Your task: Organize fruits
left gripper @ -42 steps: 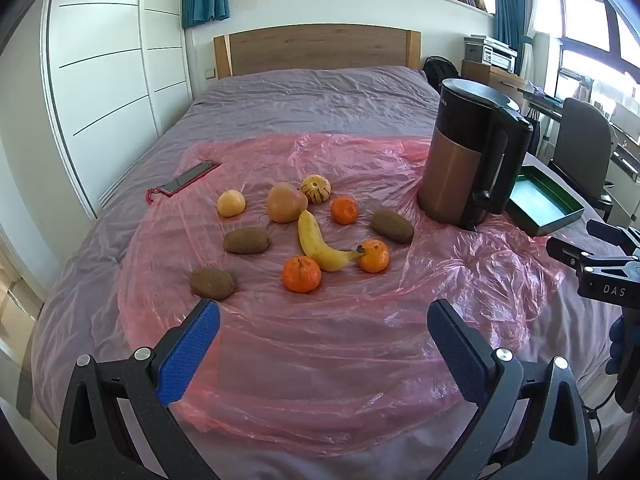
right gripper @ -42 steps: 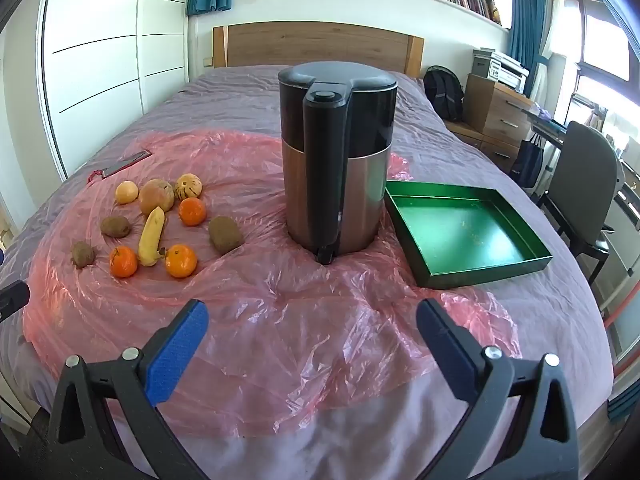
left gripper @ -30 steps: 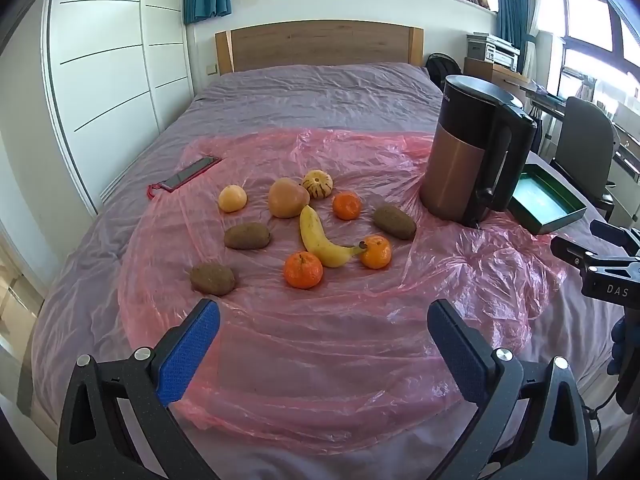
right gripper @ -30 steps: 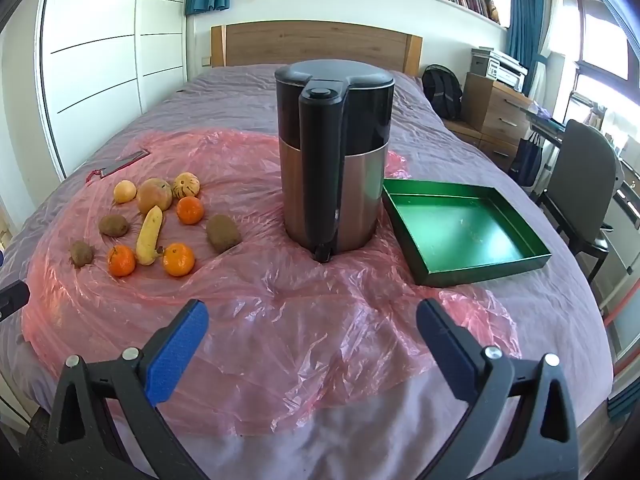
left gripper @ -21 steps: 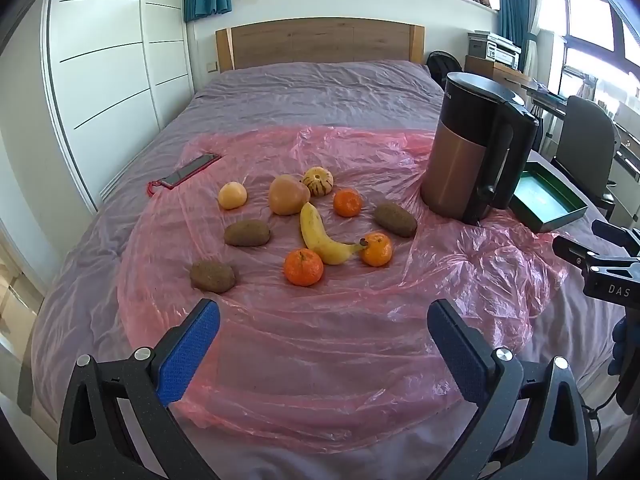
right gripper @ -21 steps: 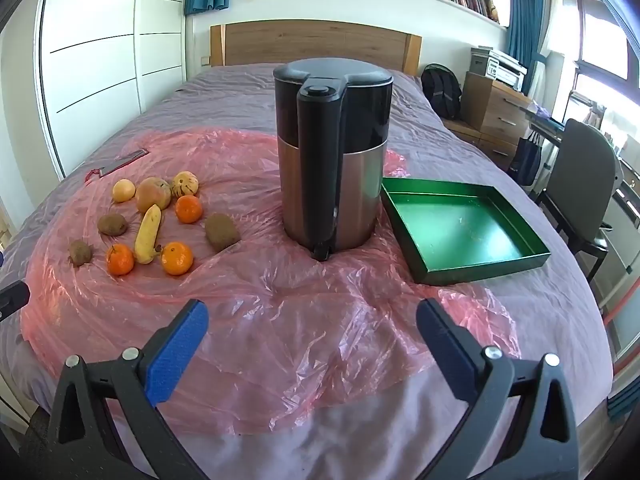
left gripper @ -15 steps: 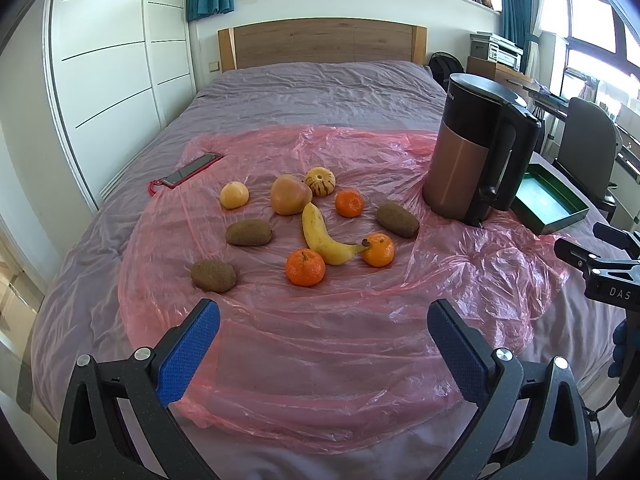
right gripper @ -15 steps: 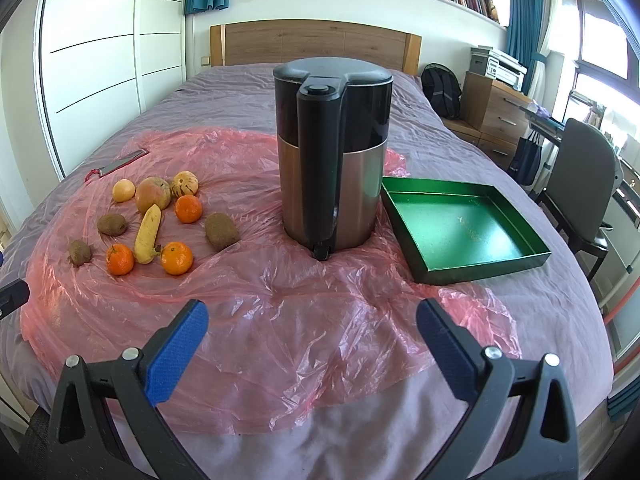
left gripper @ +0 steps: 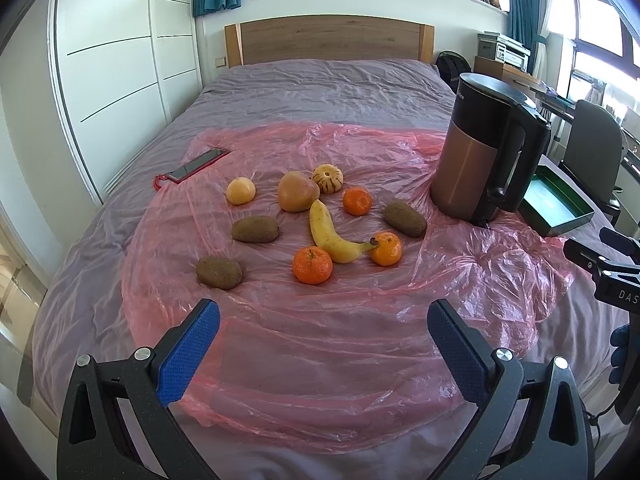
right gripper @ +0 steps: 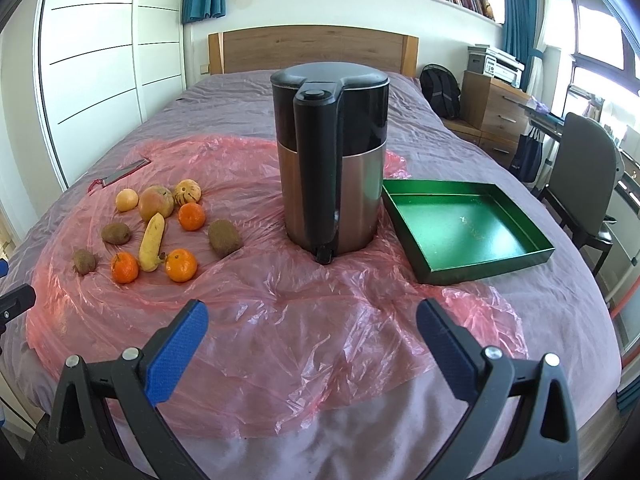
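Fruit lies on a pink plastic sheet [left gripper: 320, 332] on the bed: a banana [left gripper: 330, 233], three tangerines [left gripper: 312, 265], three kiwis [left gripper: 219, 272], a peach-like fruit [left gripper: 298, 191], a striped small melon [left gripper: 327, 178] and a yellow citrus [left gripper: 240, 191]. They also show at the left of the right wrist view, around the banana [right gripper: 152, 242]. A green tray [right gripper: 464, 228] sits right of the kettle, empty. My left gripper [left gripper: 324, 340] is open and empty, short of the fruit. My right gripper [right gripper: 312, 336] is open and empty, facing the kettle.
A black and copper kettle [right gripper: 332, 184] stands between fruit and tray; it also shows in the left wrist view [left gripper: 488, 160]. A red-cased phone [left gripper: 192, 165] lies at the sheet's far left. A chair [right gripper: 588, 184] and a drawer unit stand right of the bed.
Both grippers have drifted very slightly; the view of the fruit and kettle shifted a little. Nothing was taken hold of or moved.
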Available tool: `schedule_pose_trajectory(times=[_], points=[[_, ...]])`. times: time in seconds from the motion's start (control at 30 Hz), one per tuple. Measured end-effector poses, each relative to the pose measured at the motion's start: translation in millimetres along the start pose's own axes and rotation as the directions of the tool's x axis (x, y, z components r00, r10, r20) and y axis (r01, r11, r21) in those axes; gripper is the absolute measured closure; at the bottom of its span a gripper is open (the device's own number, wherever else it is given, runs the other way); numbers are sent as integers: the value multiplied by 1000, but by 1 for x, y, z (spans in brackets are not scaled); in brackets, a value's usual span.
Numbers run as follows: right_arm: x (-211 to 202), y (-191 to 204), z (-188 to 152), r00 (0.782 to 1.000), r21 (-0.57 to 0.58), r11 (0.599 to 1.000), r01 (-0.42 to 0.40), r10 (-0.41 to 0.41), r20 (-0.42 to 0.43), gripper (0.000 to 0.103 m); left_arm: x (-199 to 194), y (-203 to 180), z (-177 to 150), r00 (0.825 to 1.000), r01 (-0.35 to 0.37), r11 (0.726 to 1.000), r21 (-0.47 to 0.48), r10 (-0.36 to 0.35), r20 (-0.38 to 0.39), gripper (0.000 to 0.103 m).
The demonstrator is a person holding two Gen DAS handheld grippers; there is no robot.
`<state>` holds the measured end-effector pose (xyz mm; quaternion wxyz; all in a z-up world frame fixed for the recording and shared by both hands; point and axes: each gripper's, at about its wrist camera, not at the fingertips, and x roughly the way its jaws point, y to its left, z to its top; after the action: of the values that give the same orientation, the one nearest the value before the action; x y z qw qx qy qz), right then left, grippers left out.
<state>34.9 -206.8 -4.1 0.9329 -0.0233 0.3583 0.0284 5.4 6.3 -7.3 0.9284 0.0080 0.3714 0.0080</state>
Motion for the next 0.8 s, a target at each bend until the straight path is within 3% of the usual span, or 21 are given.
schedule_pose_trajectory(times=[0.8], points=[[8,6,-5,1000,-18,1000,-6,6,-27,0,10,4,-3,1000,1,1000,-14,-1,-26,1]])
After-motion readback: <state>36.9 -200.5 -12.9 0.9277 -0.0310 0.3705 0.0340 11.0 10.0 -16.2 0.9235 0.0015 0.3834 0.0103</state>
